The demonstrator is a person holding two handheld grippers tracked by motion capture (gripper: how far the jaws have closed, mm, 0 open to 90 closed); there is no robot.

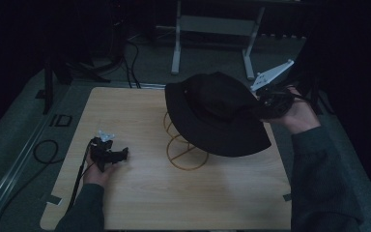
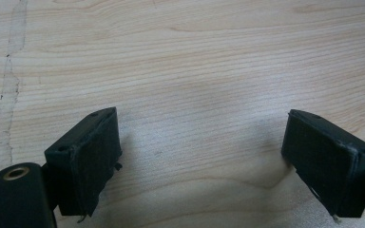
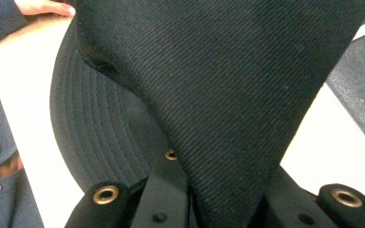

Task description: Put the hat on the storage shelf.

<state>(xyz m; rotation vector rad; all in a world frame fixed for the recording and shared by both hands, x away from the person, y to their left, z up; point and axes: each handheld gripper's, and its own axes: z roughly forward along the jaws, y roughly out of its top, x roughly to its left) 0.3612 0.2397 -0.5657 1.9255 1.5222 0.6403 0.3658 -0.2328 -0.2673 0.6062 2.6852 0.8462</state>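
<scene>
Jaws of the right gripper [image 1: 265, 104] clamp the black hat's [image 1: 217, 111] brim; left gripper [image 1: 110, 154] jaws stand apart over bare table [image 1: 140, 203].

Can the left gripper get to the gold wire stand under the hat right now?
Probably yes. The left gripper rests open on the table, and bare wood lies between it and the stand's base ring. Higher up, the black hat, pinched by the right gripper, covers the stand.

My wooden tabletop [image 1: 140, 203] is pale, its grain running crosswise beneath me. Beyond its far edge stands a white metal frame [image 1: 212, 29] on grey floor [image 1: 145, 63], with black cables [image 1: 130, 63] trailing nearby.
</scene>
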